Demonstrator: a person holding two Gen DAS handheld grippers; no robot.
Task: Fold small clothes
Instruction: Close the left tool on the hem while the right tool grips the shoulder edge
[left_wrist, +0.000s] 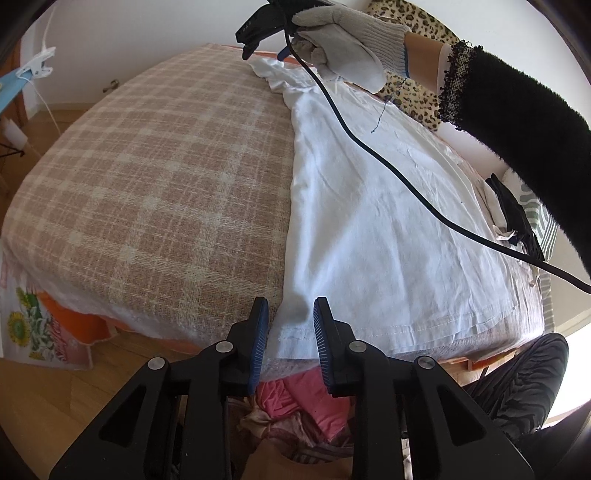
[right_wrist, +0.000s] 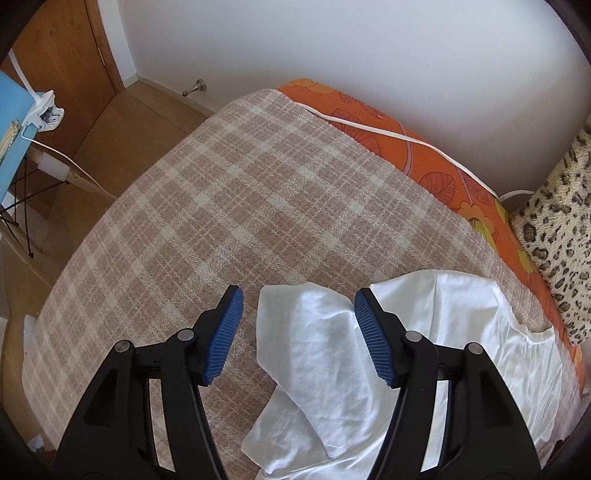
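Left gripper (left_wrist: 290, 314) fingers slightly parted astride the hem of one white shirt (left_wrist: 369, 221), not pressing; right gripper (right_wrist: 298, 306) fingers wide, empty, above its sleeve (right_wrist: 310, 339).

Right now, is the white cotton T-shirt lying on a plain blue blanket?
No, the white cotton T-shirt lies spread on a beige-and-cream checked woven blanket, seen plainly from the left wrist.

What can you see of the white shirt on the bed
The white shirt looks like thin, creased cotton. It lies flat along the plaid blanket, its stitched hem at the near edge, one sleeve folded over the body. A black cable hangs above it. Both grippers stand open over it, not pinching it.
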